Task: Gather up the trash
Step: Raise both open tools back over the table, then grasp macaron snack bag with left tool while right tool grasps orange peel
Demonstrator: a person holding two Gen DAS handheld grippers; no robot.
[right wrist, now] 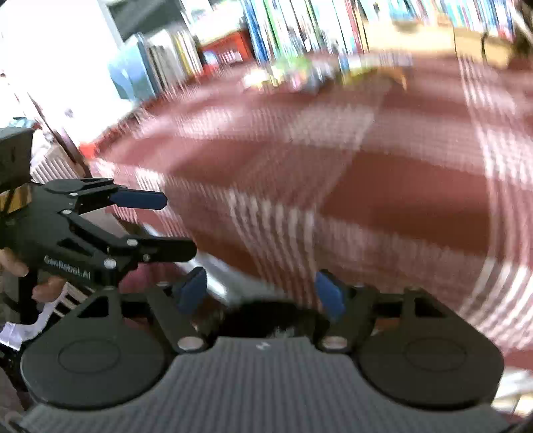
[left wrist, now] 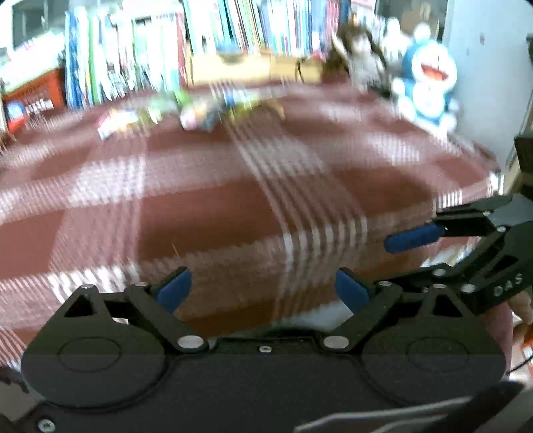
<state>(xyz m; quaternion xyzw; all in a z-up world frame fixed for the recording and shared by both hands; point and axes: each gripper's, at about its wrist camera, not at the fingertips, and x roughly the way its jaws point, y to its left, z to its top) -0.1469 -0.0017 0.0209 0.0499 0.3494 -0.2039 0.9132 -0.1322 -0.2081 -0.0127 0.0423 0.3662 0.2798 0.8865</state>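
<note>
Crinkly wrappers (left wrist: 186, 111), blurred, are seen littered at the far side of the red plaid tablecloth (left wrist: 206, 213), near the books (left wrist: 233, 26). Left gripper (left wrist: 263, 289) and right gripper (right wrist: 261, 291) are both held wide apart, empty. Light, slippery, easily crushed, it is judged; an edge pinch is advised.

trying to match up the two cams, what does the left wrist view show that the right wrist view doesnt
Only the left wrist view: a blue cat plush at the table's far right by a darker plush, and the right gripper coming in from the right, open.

Only the right wrist view: the left gripper coming in from the left, open, and a bright area beyond the table's left edge.

Both: the red plaid tablecloth, a blurred pile of colourful wrappers at the far side, a cardboard box and a row of books.
</note>
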